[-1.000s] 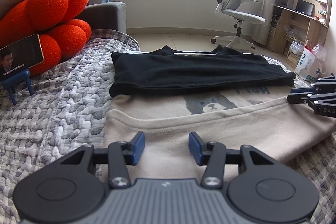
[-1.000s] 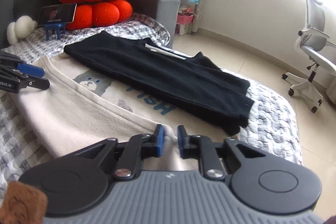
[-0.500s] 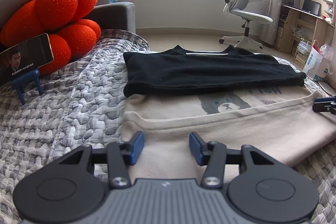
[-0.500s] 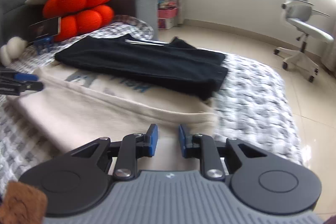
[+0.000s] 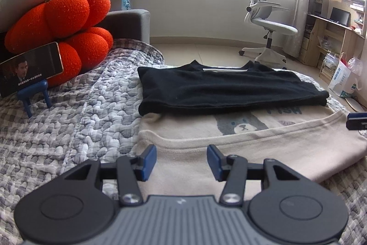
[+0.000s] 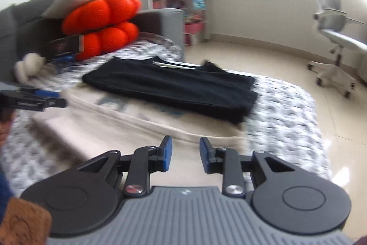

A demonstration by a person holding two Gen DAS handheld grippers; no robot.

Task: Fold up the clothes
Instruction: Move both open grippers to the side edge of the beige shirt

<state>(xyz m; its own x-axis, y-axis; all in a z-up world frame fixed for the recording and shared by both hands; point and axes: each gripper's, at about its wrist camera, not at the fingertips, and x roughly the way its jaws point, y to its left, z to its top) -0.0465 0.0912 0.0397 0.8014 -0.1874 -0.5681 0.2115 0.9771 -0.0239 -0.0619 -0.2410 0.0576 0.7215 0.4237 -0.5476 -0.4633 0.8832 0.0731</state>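
The beige garment [image 5: 263, 148] lay folded across the quilted bed cover [image 5: 75, 121], its near fold a long soft band with a stitched hem running from 9 to 3 o'clock. Above that fold a grey bear face print showed, with blue letters reading "FISH" upside down toward 2 o'clock, partly covered. The black garment [image 5: 229, 91] lay folded flat on the beige one's far part, at 12 o'clock from the left tool, a pale neck label at its far edge. Both fabrics looked matte and soft; the cover was a puffy grey-and-white check.

The left tool [image 5: 181, 160] hung over the beige fold with its blue pads moderately apart and nothing pinched between them. The right tool [image 6: 185, 156] stood over the beige garment's other end, its jaws opening, the gap narrower, with no cloth between the pads; that view was blurred.

At 10 o'clock a knobbly orange cushion [image 5: 68, 31] sat behind a phone [image 5: 29, 68] on a blue stand.
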